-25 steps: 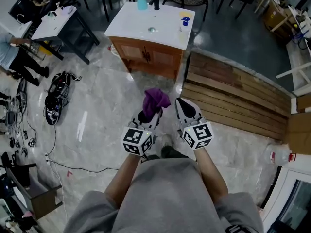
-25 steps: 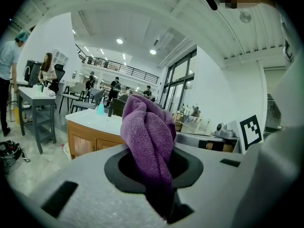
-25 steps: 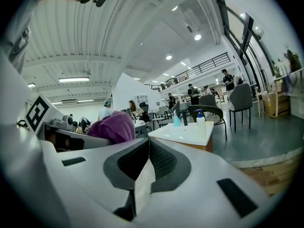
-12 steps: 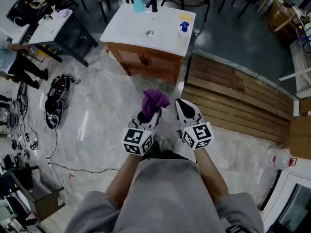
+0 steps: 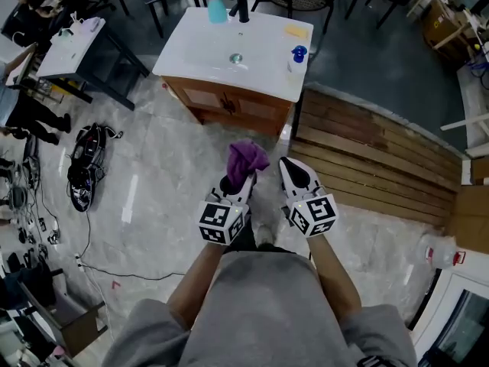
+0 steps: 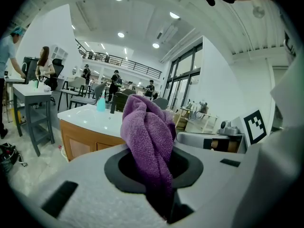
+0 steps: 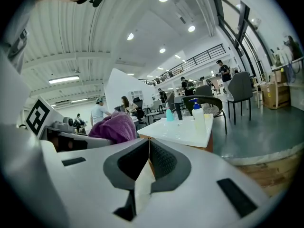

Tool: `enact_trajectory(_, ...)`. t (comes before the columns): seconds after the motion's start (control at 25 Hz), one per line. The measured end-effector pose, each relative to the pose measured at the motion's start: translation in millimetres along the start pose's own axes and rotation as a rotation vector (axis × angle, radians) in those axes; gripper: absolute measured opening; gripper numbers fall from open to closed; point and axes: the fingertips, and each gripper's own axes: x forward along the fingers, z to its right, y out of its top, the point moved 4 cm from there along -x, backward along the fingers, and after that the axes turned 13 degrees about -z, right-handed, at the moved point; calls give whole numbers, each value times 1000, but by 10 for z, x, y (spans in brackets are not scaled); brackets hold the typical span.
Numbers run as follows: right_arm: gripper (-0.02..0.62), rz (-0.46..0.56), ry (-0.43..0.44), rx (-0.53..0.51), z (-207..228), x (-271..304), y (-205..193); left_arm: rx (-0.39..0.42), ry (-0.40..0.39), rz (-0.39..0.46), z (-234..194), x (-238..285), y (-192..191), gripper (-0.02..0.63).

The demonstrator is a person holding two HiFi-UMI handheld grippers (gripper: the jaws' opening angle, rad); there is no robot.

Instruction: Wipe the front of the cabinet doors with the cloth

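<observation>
While the left claw (image 5: 234,185) pinches one purple cloth (image 5: 246,159), the right claw (image 5: 292,170) is closed, empty.

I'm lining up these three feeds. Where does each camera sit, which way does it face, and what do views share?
Head view: on the head, facing steeply down; cabinet, forearms, left gripper, right gripper.
Left gripper view: on the left gripper, facing the cabinet; jaws shut on the cloth.
Right gripper view: on the right gripper, facing the cabinet; jaws shut, empty.
Shared: all show cloth and cabinet.
</observation>
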Motion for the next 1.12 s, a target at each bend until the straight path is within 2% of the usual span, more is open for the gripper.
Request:
enact_trajectory(0.6,12,-68,-61,68,356,1018,98,-27,-3,-47,-998,726,116,84)
enact_trajectory(1.12,12,-140,-123,97,532,1621,-35,-49,-25,-102,-1676,1204,-54,84)
